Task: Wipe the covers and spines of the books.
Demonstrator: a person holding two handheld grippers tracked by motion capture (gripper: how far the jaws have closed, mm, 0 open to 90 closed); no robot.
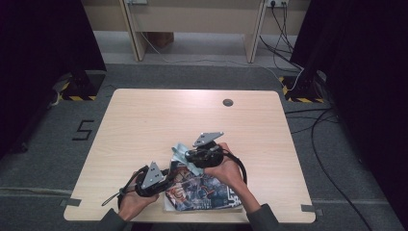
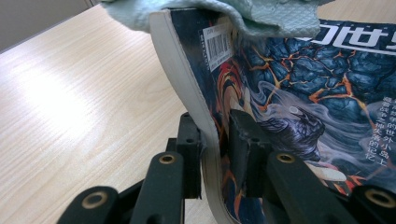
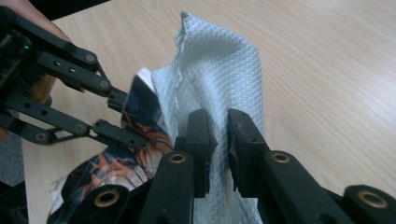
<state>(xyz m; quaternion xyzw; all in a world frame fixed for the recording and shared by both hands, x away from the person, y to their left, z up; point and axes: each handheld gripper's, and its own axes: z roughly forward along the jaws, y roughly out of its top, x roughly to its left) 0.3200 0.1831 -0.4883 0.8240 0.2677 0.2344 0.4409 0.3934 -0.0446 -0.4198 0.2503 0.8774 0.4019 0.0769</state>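
We've got the left gripper (image 2: 215, 140) clamped on the magazine (image 2: 299, 88) at the table's near edge, right gripper (image 3: 217, 135) pinching the cloth (image 3: 219, 70) (probably wiping). Let's keep 1 steady grip, sweep gently.

My pale wooden tabletop (image 1: 144, 125) stands on grey carpet (image 1: 43, 159); dark curtains (image 1: 356, 57) flank it, and cables (image 1: 317, 144) trail past a wooden desk (image 1: 192, 19) behind.

My cloth (image 3: 219, 79) is pale blue-green with a small diamond weave; my magazine (image 2: 299, 93) has dark blue, orange-veined cover art; the surface (image 1: 159, 120) is light wood grain.
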